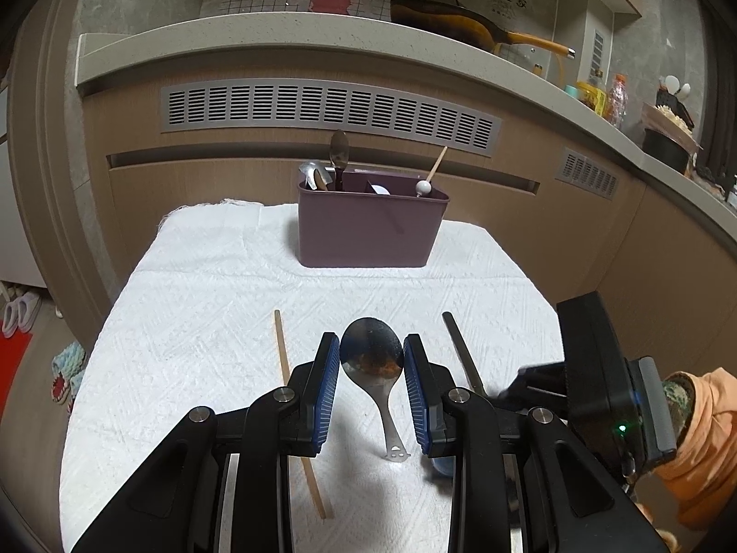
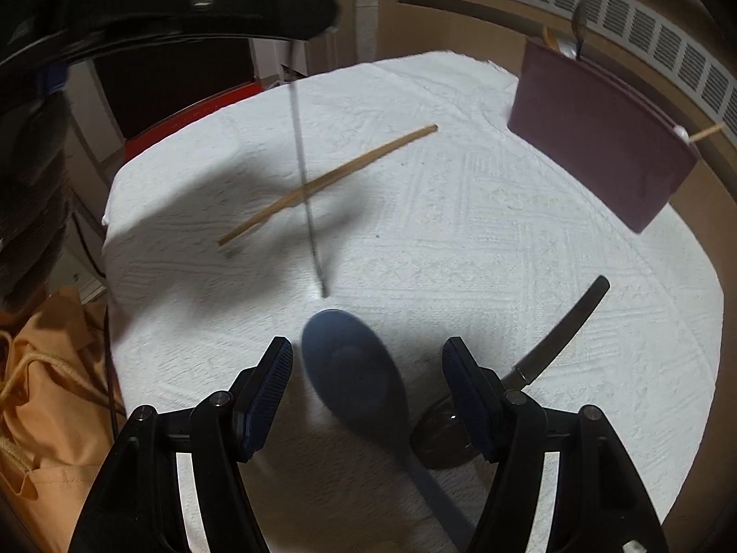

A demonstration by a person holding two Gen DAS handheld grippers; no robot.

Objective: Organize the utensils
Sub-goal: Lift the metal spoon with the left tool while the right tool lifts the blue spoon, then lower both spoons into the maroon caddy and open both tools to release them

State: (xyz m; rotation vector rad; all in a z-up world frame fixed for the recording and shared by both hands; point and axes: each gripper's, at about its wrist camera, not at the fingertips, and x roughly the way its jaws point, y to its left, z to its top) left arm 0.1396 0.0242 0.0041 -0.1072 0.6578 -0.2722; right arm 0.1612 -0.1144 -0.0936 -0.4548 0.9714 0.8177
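Note:
My left gripper is shut on the bowl of a metal spoon; the spoon's handle hangs down to the white cloth. From the right wrist view that handle hangs from the left gripper above. My right gripper is open, its fingers on either side of a blue spoon lying on the cloth. A wooden chopstick and a black-handled knife lie on the cloth. The purple utensil holder stands at the far edge and holds several utensils.
A dark round object lies beside the right gripper's right finger. The cloth covers a small table in front of a brown cabinet with vents. A counter above carries a pan and bottles. An orange bag is at the left.

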